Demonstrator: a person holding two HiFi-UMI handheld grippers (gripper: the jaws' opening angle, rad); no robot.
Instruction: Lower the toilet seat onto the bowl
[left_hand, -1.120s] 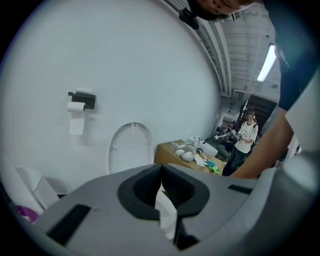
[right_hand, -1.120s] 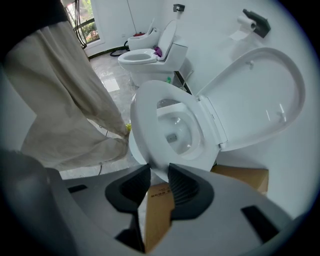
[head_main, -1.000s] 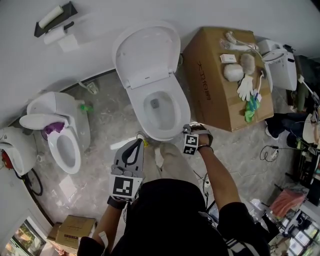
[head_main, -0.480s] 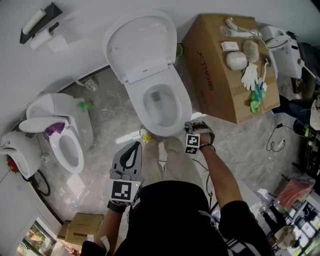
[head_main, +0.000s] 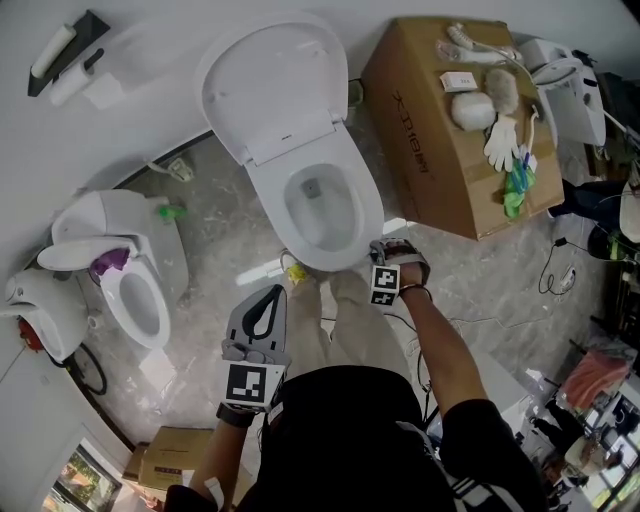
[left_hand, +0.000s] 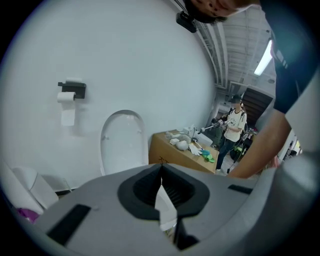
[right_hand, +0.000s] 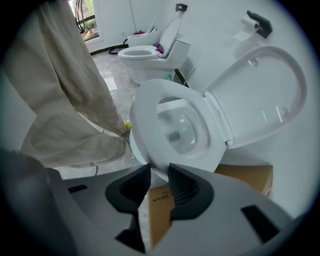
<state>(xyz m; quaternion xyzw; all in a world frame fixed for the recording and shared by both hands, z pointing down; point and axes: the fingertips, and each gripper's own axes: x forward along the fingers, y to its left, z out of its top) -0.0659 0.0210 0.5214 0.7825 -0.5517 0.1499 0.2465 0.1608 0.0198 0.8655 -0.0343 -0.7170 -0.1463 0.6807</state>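
Toilet seat (head_main: 364, 222) is already flat on the bowl (head_main: 318, 208)
Lid (head_main: 270, 85) is up against the wall (head_main: 150, 110). Your right tool (right_hand: 160, 168) sits at the seat's front rim, jaws just a narrow crack apart, nothing pinched. Your left tool (left_hand: 161, 166) is closed tight, empty.

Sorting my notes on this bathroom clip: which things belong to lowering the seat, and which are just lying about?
Job: toilet seat, bowl, right gripper.
Lying about: cardboard box, white glove, second toilet, toilet roll.
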